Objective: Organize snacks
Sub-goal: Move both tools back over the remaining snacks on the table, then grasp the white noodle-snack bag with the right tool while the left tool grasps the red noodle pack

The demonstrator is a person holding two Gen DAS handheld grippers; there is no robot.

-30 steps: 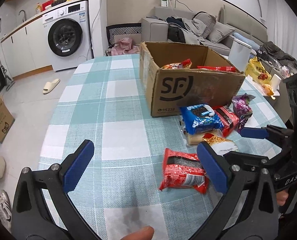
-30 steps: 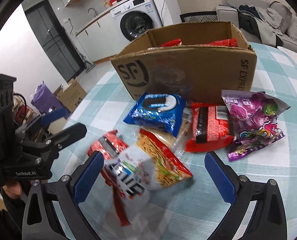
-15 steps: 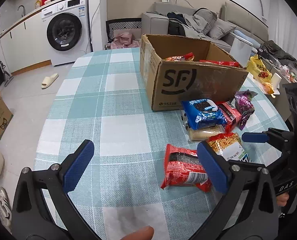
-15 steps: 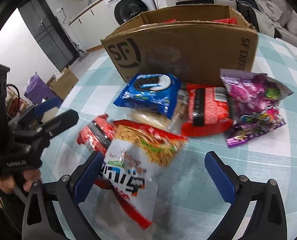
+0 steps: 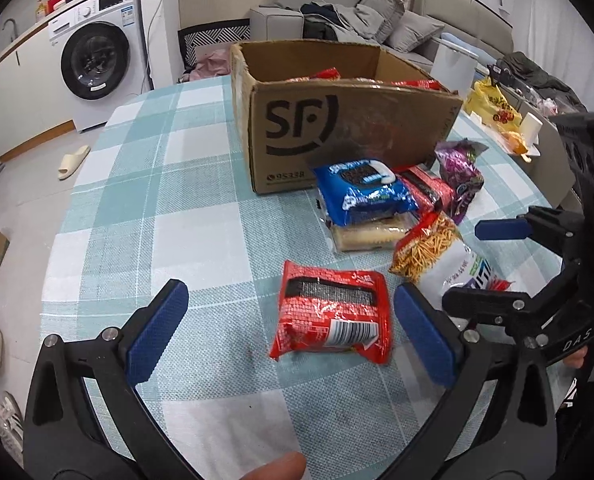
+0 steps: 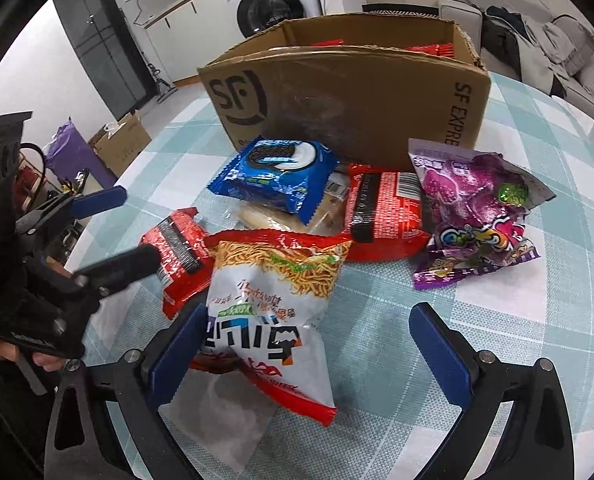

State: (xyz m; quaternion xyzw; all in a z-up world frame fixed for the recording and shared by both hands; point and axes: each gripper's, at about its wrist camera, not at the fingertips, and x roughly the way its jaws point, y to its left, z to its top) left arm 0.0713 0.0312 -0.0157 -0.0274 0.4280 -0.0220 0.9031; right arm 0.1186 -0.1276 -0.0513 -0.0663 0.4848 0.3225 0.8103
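An open SF cardboard box point(image 5: 337, 132) point(image 6: 353, 104) stands on the checked table with red packets inside. Before it lie a blue cookie pack point(image 5: 363, 194) point(image 6: 277, 178), a biscuit pack point(image 5: 369, 236), a red packet point(image 6: 385, 210), a purple candy bag point(image 6: 477, 208) and a white-and-red noodle snack bag point(image 6: 269, 304) point(image 5: 437, 256). A red noodle packet point(image 5: 333, 316) point(image 6: 177, 248) lies nearest. My left gripper point(image 5: 289, 336) is open, its jaws on either side of that packet. My right gripper point(image 6: 309, 352) is open around the snack bag's lower end.
The checked tablecloth point(image 5: 157, 208) covers a round table. A washing machine point(image 5: 97, 64) and a sofa point(image 5: 377, 20) stand beyond it. A yellow bag point(image 5: 493, 108) sits at the table's far right. Cardboard boxes point(image 6: 121, 146) are on the floor.
My left gripper has moved forward, so the red noodle packet now lies between its jaws. My right gripper has closed in on the noodle snack bag, now between its jaws.
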